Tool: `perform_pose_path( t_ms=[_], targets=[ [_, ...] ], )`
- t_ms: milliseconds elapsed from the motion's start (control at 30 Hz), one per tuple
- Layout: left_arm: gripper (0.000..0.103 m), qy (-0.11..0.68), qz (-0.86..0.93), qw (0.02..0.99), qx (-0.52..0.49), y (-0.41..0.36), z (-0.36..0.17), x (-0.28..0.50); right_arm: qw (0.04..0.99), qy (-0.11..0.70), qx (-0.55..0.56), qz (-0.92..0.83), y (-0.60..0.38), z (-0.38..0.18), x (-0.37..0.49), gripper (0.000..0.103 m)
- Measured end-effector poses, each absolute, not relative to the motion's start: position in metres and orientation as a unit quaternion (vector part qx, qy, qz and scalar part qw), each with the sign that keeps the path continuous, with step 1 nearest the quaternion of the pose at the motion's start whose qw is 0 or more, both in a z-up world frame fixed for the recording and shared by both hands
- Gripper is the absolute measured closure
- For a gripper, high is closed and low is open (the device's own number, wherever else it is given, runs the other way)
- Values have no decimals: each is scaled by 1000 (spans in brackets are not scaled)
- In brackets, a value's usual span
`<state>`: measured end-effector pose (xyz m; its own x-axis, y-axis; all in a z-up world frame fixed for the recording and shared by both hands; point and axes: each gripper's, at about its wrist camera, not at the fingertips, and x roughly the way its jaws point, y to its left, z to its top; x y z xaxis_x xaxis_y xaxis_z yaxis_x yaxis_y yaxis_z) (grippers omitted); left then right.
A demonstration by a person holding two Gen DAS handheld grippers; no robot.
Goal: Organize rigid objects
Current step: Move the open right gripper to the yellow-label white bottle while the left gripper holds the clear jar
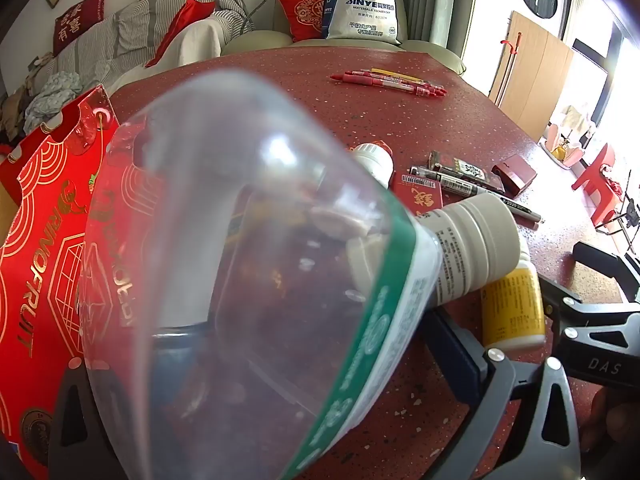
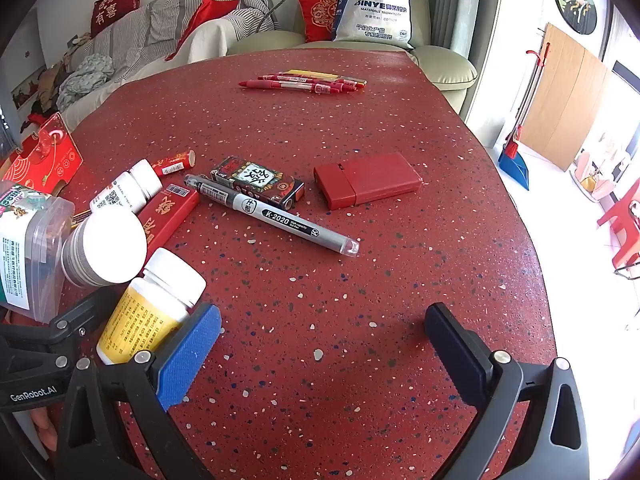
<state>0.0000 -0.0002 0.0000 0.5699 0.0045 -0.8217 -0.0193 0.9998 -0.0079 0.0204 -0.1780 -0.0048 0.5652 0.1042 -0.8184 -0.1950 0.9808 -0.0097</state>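
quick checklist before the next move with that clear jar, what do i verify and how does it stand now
1. Clear jar sits between the left gripper jaws: ok
2. Left pads pressing on the jar: cannot tell
3. White lid on the jar: ok
4. Right gripper open and empty: ok
5. Yellow bottle clear of the right gripper: not ok, it crowds the outside of one finger

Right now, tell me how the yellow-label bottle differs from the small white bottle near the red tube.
The yellow-label bottle has a yellow label; the small white bottle has a white label with a QR code. The yellow-label bottle lies nearest the camera, beside the right tongs' blue pad; the small white bottle lies farther back, beside the red tube. Both lie on their sides with white caps.
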Motion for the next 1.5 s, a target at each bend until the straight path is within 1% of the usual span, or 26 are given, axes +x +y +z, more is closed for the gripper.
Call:
perform_pose_path(
  t_ms=[367, 533, 567, 633, 733, 833, 967, 1000, 1033, 1100, 1200, 1333, 1500],
  targets=[
    [0, 464, 24, 885, -20, -1, 2, -3, 883, 459, -51, 84, -177, -4, 21, 1],
    [0, 480, -4, 878, 4, 4, 3, -11, 877, 470, -54, 86, -178, -3, 14, 1],
    [0, 466, 4, 885, 6, 8, 9, -18, 876, 472, -49, 85, -180, -2, 7, 1],
    [0, 438, -12, 899, -9, 18, 20, -35, 883, 460, -38, 88, -186, 3, -8, 1],
    [0, 435, -52, 898, -39, 29, 24, -48, 897, 433, -17, 87, -193, 14, -33, 1],
    [0, 449, -46, 892, -25, 31, 19, -49, 902, 423, 10, 87, -189, 27, -40, 1],
    [0, 438, -52, 897, -41, 34, 20, -63, 905, 411, 17, 104, -177, 36, -53, 1],
    [0, 435, -44, 898, -44, 35, 20, -67, 907, 408, 16, 107, -173, 37, -55, 5],
    [0, 434, -37, 899, -47, 36, 20, -71, 907, 407, 16, 109, -169, 38, -56, 17],
    [0, 431, -28, 900, -64, 40, 19, -73, 905, 411, 20, 109, -163, 37, -56, 32],
    [0, 425, -12, 900, -95, 48, 21, -75, 902, 416, 16, 115, -150, 33, -53, 32],
    [0, 428, 40, 901, -55, 40, 21, -71, 901, 421, 5, 101, -136, 28, -48, 32],
    [0, 438, 52, 895, -72, 42, 18, -66, 907, 418, -17, 45, -142, 28, -39, 32]
  ],
)
